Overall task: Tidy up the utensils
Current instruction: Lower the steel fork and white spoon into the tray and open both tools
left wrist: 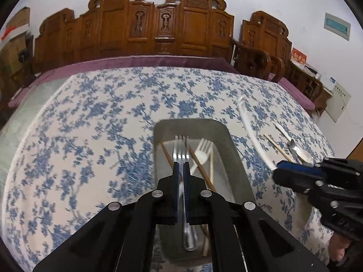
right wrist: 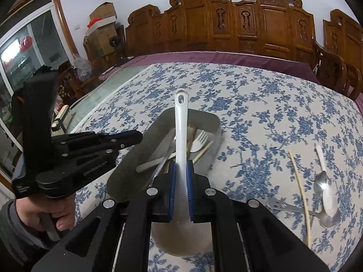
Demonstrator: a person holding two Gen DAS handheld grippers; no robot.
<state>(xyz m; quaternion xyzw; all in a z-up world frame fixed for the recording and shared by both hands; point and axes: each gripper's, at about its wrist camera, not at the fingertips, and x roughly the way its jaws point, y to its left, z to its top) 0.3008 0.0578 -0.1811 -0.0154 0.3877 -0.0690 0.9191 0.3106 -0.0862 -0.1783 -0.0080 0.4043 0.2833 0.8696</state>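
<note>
— Looking into the grey tray [left wrist: 236, 149] on the blue-flowered tablecloth [left wrist: 95, 122]: what lies inside?

— Holds a metal fork [left wrist: 181, 151], tines pointing away, a white plastic fork [left wrist: 203, 150] just to its right, and brown chopsticks [left wrist: 202, 170] crossing beneath them. Also shows a pale flat stick [right wrist: 154, 162] slanting across the near end, seen from the right wrist.

— And the left gripper [left wrist: 181, 165]?

— Sits low over the tray, blue pads nearly together, only a thin gap left. Frames the metal fork's neck between the pads, handle trailing back beneath them. Cannot tell whether the pads truly pinch the fork or merely hang above it.

— The right gripper [right wrist: 180, 165]?

— Closed on a white ladle [right wrist: 180, 122], pads pressed to either side of the handle. Points the handle's hole end forward over the tray, with the pale bowl end below the fingers, near the camera.

— Anything outside the tray?

— Lying on the cloth well to the right: a lone pale chopstick [right wrist: 300, 190], a metal spoon [right wrist: 320, 181], a white plastic spoon [right wrist: 326, 188] overlapping it, and a metal ladle [right wrist: 326, 218] with a slotted handle end, all close together.

— Beyond the table?

— Carved wooden chairs [left wrist: 158, 25] along a white wall.
</note>
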